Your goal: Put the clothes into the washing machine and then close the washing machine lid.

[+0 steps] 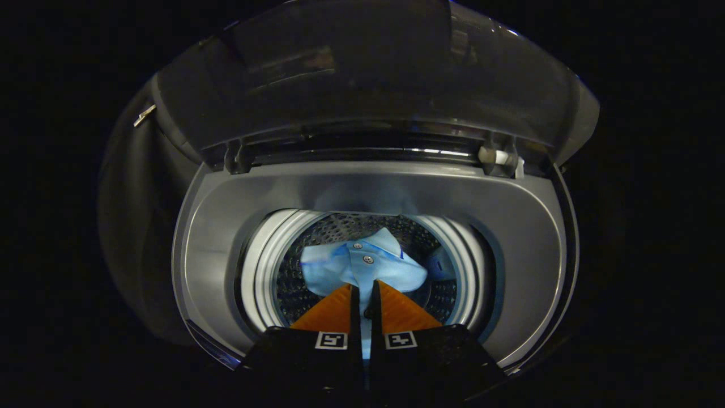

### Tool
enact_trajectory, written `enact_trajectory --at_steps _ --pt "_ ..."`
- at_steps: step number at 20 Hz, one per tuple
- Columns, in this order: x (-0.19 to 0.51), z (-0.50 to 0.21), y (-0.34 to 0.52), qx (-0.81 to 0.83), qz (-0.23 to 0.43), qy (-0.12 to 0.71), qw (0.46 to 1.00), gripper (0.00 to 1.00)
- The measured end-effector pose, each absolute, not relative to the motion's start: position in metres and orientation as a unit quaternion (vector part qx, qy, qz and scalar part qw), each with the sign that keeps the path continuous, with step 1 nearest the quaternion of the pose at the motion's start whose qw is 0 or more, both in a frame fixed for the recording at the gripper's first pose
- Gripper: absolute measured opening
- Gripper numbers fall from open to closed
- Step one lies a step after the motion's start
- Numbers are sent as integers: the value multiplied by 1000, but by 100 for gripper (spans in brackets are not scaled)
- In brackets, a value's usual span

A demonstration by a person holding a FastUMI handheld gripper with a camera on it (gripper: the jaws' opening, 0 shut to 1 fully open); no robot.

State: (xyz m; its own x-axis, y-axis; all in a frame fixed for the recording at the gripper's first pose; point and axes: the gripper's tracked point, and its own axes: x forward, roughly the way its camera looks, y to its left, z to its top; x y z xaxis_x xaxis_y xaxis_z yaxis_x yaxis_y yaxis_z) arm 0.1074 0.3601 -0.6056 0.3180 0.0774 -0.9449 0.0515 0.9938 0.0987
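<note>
One washing machine point(374, 192) stood with its one lid point(362, 85) raised upright behind the drum point(272, 266). One light blue shirt point(362, 266) hung in the drum mouth, collar and two buttons uppermost, its length running downward. The gripper point(364, 289) clenched it between both orange fingers point(331, 311).

Your gripper point(365, 288), orange fingers pinched on the light-blue buttoned shirt point(362, 266), hangs over the open perforated steel drum point(294, 283); the raised dark translucent lid point(368, 73) looms beyond
</note>
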Motion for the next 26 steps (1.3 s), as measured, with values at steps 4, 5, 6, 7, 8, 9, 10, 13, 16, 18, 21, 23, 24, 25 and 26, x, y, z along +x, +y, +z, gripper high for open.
enact_trajectory --at_steps 4,5,6,7,8,9,10,13,16,18,21,23,24,25,26 --pt "108 -613 355 46 -8 586 809 10" --pt "108 -614 354 48 -13 587 808 9" --pt "107 -616 351 52 -17 588 807 13" --pt "108 -615 350 56 -19 588 807 16" --pt "111 -613 349 58 -22 586 808 21" --pt "115 -610 347 59 -25 582 810 33" --pt "115 -611 347 59 -26 582 810 44" --pt "113 -611 349 67 -18 589 805 79" --pt "108 -612 341 59 -26 587 807 100" --pt "106 -610 340 61 -27 585 808 100" --pt "106 -605 337 63 -28 583 810 100" --pt "108 -600 336 59 -26 577 814 100" --pt "110 -598 336 58 -26 576 815 100" --pt "110 -594 337 60 -25 574 816 100" --pt "111 -589 338 63 -24 572 818 100"
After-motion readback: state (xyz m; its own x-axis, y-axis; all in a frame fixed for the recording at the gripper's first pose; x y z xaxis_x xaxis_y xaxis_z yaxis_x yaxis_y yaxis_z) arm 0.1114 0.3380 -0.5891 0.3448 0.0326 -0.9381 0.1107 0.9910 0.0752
